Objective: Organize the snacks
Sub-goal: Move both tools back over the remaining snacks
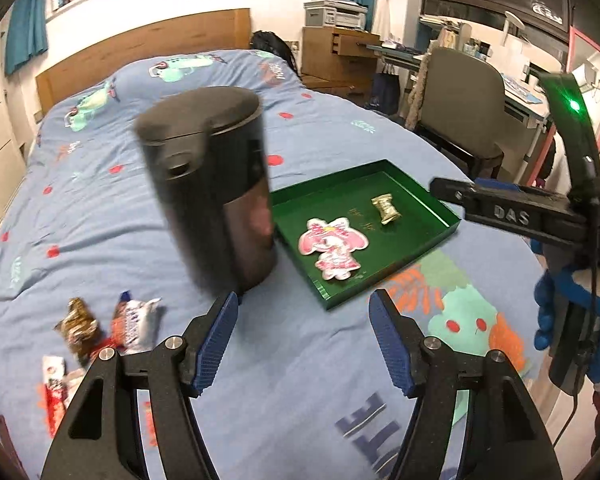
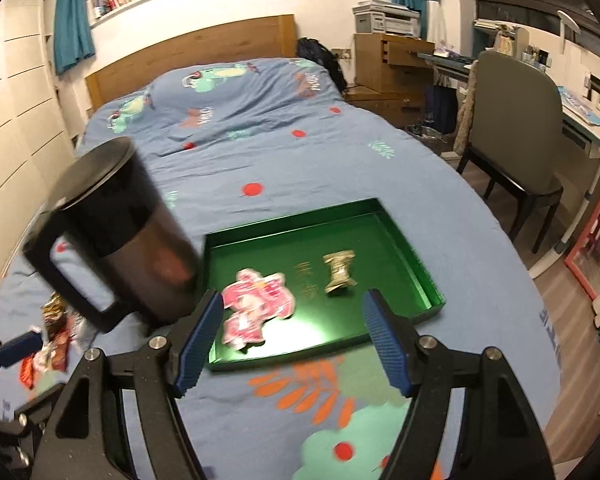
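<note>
Left wrist view: left gripper (image 1: 304, 326) fingers spread, nothing between the blue pads (image 1: 219, 340), bare blue bedspread (image 1: 300, 380) under the gap. Dark lidded jug (image 1: 209, 192) stands upright on the bed just ahead of the left finger, blurred. Green tray (image 1: 448, 216) sits ahead and right of the fingers, beside the jug's base; inside it a pink character-shaped packet (image 1: 332, 248) on the near side and a gold-wrapped candy (image 1: 386, 208) farther in. Loose wrapped snacks (image 1: 111, 328) lie on the bedspread left of the left finger. Right gripper (image 1: 500, 204) enters from the far right, held by a blue-gloved hand (image 1: 568, 304); cannot tell its jaw state here. Right wrist view: right gripper (image 2: 293, 322) fingers spread wide, empty, pads (image 2: 384, 340) clear of everything. Tray (image 2: 424, 264) lies straight ahead between the fingertips, the pink packet (image 2: 255, 304) near the left pad, gold candy (image 2: 340, 272) beyond the gap's middle. Jug (image 2: 111, 228) with handle ahead-left of the left finger. Snack pile (image 2: 51, 336) far left, blurred.
</note>
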`<control>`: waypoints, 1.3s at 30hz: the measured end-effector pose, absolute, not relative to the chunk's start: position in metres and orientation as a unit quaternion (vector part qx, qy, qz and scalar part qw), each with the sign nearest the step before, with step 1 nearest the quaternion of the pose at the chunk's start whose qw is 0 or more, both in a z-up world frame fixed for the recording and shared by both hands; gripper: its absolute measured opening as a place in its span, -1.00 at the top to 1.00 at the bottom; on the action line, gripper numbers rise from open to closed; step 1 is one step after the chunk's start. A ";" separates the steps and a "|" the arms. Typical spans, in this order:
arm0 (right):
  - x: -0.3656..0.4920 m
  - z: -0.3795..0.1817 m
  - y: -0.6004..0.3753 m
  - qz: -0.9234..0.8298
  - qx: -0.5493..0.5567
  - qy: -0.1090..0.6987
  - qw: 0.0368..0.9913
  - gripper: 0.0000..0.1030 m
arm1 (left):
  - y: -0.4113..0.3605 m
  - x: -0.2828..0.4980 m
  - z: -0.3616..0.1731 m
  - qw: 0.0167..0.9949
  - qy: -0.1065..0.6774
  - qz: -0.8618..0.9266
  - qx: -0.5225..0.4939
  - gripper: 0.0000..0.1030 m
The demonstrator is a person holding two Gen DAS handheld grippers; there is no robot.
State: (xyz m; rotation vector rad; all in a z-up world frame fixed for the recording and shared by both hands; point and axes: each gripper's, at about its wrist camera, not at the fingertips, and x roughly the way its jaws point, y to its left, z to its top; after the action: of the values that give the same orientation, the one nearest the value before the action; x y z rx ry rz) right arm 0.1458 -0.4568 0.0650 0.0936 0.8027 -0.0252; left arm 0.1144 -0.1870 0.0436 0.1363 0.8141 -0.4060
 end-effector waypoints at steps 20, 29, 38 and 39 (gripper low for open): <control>0.086 0.063 -0.333 0.071 0.036 0.408 0.910 -0.97 | -0.043 0.070 0.027 0.908 0.404 -0.111 0.020 -0.47; 0.070 0.051 -0.289 0.097 0.026 0.427 0.899 -0.97 | 0.016 0.046 0.015 0.908 0.411 -0.084 0.003 -0.47; 0.056 0.030 -0.246 0.113 0.002 0.455 0.884 -0.97 | 0.084 0.026 -0.019 0.899 0.434 -0.036 -0.047 -0.47; 0.055 0.029 -0.243 0.115 -0.001 0.457 0.882 -0.97 | 0.093 0.024 -0.023 0.898 0.436 -0.029 -0.053 -0.47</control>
State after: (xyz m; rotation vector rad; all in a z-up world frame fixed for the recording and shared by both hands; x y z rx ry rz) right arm 0.0554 -0.2425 0.0286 -0.0021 0.9511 0.2397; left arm 0.0242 0.0929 -0.0226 -0.1089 0.9040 -0.0601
